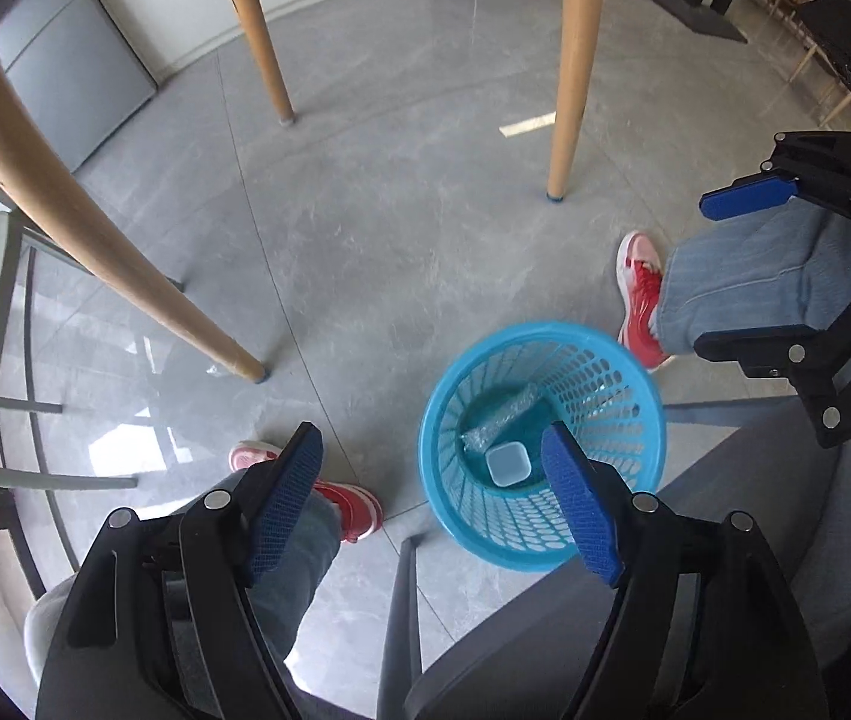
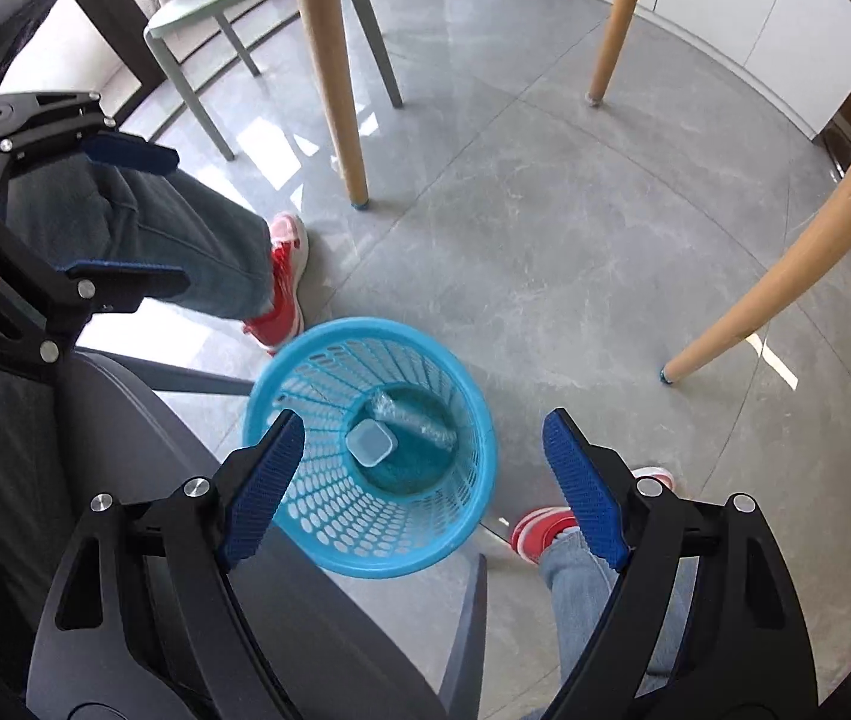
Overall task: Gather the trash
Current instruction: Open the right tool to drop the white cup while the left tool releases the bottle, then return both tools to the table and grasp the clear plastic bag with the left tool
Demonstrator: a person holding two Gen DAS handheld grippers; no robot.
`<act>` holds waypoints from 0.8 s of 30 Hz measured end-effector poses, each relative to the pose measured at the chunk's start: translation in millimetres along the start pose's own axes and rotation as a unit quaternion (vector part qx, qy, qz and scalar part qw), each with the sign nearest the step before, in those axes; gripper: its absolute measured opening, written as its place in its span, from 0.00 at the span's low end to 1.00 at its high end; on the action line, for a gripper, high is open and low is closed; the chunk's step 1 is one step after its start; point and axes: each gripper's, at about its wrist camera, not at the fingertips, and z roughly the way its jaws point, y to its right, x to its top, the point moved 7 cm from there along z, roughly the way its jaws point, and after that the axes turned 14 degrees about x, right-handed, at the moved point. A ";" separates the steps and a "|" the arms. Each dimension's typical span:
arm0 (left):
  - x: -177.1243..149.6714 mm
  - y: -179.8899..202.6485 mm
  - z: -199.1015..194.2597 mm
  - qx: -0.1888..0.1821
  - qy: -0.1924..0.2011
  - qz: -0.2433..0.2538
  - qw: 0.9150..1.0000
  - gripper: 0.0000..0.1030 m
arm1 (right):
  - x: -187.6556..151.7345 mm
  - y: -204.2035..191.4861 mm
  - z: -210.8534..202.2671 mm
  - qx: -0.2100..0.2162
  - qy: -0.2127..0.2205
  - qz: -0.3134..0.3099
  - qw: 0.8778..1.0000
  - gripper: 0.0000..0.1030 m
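Observation:
A blue perforated waste basket (image 1: 515, 531) (image 2: 335, 510) stands on the grey floor below both grippers. Inside it lie a small pale-blue square cup (image 1: 508, 465) (image 2: 370, 443) and a crumpled clear plastic wrapper (image 1: 503, 420) (image 2: 419, 420). My left gripper (image 1: 431, 429) hangs high above the floor just left of the basket, open and with nothing between its fingers. My right gripper (image 2: 420, 417) hovers over the basket mouth, also open and with nothing held. Each gripper shows in the other's view: the right gripper (image 1: 701, 276) and the left gripper (image 2: 180, 221), both with their blue pads apart.
Wooden table legs (image 1: 566, 78) (image 2: 335, 72) stand around on the tiled floor. A dark grey chair seat (image 1: 575, 630) (image 2: 143, 480) lies beside the basket, and a green chair (image 2: 209, 12) is farther off. The person's legs in jeans and red shoes (image 1: 641, 294) (image 2: 287, 276) flank the basket.

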 end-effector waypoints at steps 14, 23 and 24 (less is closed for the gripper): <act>11.2 -0.3 -163.5 -0.057 0.160 -0.006 0.985 0.81 | 5.6 -83.4 -157.5 0.082 0.148 -0.086 0.982 0.76; 46.2 -26.0 -241.5 -0.053 0.240 -0.060 0.968 0.93 | 31.5 -90.3 -243.3 0.032 0.254 -0.089 0.962 0.84; 53.4 -29.3 -244.4 -0.048 0.242 -0.074 0.966 0.93 | 35.6 -88.2 -251.5 0.023 0.267 -0.082 0.960 0.84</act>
